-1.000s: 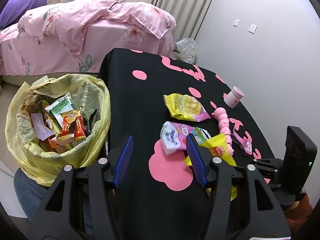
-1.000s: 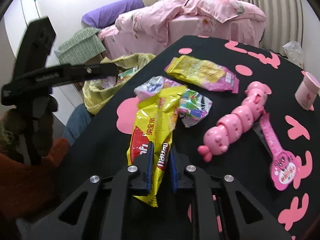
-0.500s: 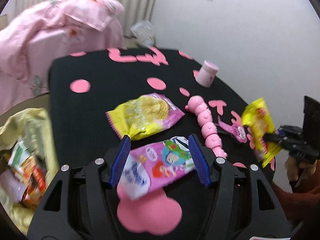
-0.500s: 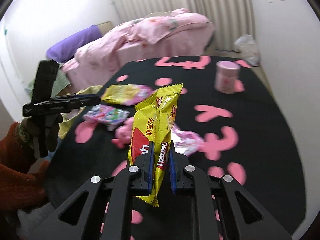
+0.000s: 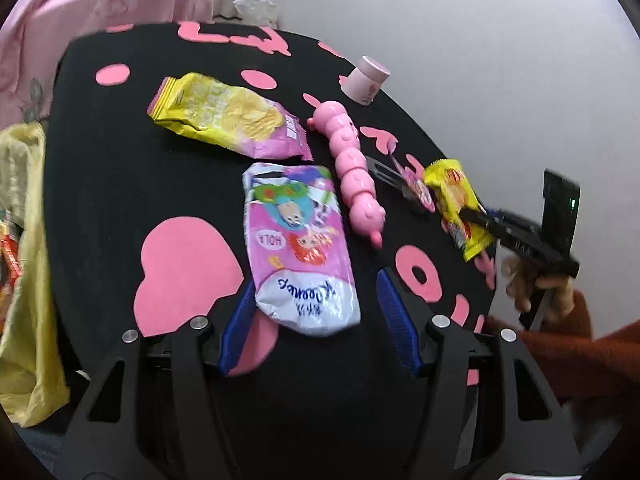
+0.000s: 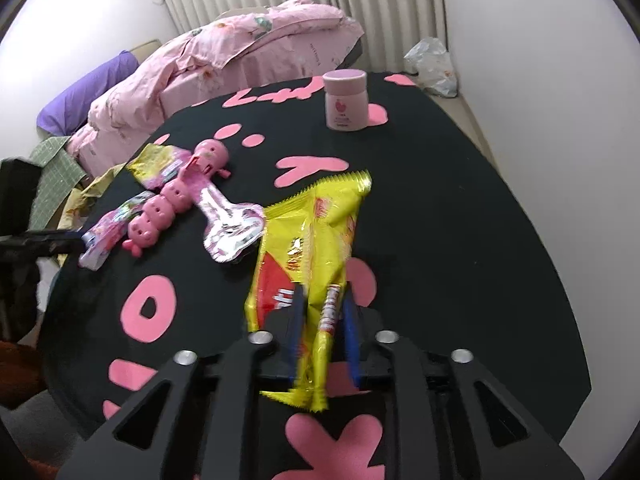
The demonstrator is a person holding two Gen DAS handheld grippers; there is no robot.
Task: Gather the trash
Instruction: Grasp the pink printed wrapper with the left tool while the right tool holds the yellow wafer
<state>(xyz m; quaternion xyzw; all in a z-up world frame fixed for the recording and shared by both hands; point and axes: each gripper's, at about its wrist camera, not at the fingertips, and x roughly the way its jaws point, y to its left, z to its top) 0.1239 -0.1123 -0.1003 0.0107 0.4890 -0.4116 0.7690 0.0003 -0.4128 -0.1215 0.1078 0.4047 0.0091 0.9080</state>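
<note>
My left gripper (image 5: 316,308) is open, its blue fingers on either side of the near end of a pink and white snack packet (image 5: 300,244) lying on the black table (image 5: 104,184). A yellow and pink chip bag (image 5: 228,124) lies beyond it. My right gripper (image 6: 320,320) holds a yellow snack wrapper (image 6: 316,240) between its fingers, over the table; the jaws look slightly parted and blurred. It shows in the left wrist view (image 5: 464,212) at the right with the yellow wrapper (image 5: 456,200). The yellow trash bag (image 5: 20,240) hangs at the table's left edge.
A pink caterpillar toy (image 5: 356,176), a pink foil spoon-shaped packet (image 6: 228,224) and a pink jar (image 6: 346,100) stand on the table. A pink bed (image 6: 240,52) is behind. A white plastic bag (image 6: 432,66) lies by the wall.
My left gripper moved forward over the pink packet, which now sits between its fingers. My right gripper swung down toward the table with the yellow wrapper, and its fingers look a little wider apart.
</note>
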